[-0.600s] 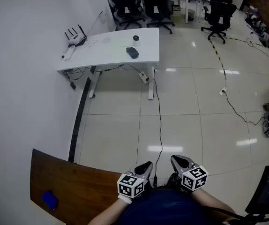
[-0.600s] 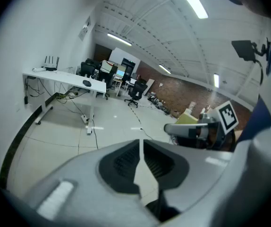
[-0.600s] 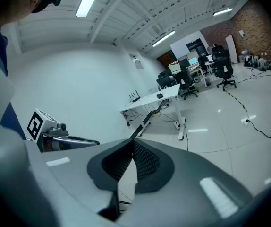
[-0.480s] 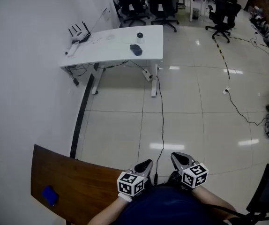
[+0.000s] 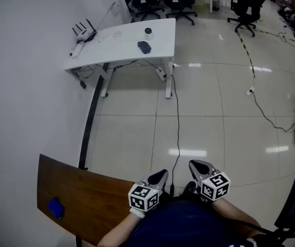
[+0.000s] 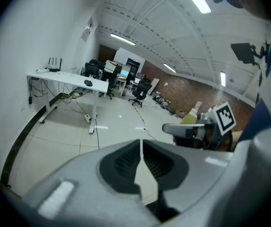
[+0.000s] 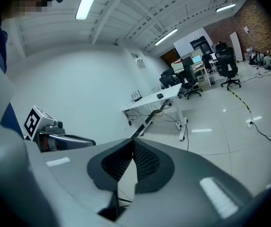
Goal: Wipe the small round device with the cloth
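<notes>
Only the view shifts, white desk sliding slightly up-frame, while left gripper and right gripper stay clenched on nothing, small round device and dark cloth-like item far ahead of both jaws, untouched, so wiping not started.

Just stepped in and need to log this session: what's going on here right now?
A person holds a claw in each hand, close to the body. The left claw and right claw are both shut and empty. The small round device and a dark item, likely the cloth, sit on the white desk across the floor, untouched. Wiping has not begun.
</notes>
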Demonstrator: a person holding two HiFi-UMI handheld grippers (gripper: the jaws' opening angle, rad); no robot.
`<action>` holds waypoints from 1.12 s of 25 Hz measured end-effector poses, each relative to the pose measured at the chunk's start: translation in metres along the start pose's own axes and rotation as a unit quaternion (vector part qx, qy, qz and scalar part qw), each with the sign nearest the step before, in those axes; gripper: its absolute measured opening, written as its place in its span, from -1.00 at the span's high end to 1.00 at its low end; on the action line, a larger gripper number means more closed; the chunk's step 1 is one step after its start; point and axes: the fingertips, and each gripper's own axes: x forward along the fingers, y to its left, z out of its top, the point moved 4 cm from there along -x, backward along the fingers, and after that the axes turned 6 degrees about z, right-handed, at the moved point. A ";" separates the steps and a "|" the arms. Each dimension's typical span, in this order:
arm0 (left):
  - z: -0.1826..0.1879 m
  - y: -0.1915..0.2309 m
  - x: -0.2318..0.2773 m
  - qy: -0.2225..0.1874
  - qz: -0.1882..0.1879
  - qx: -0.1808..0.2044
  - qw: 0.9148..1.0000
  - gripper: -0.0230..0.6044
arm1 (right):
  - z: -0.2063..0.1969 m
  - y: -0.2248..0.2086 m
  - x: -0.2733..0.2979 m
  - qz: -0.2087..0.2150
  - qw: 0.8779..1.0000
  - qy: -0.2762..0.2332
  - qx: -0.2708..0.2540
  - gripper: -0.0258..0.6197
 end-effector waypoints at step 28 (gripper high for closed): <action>0.079 0.143 0.072 -0.019 -0.080 -0.077 0.994 0.87 | 0.074 -0.017 0.141 -0.067 0.993 0.077 -0.059 0.89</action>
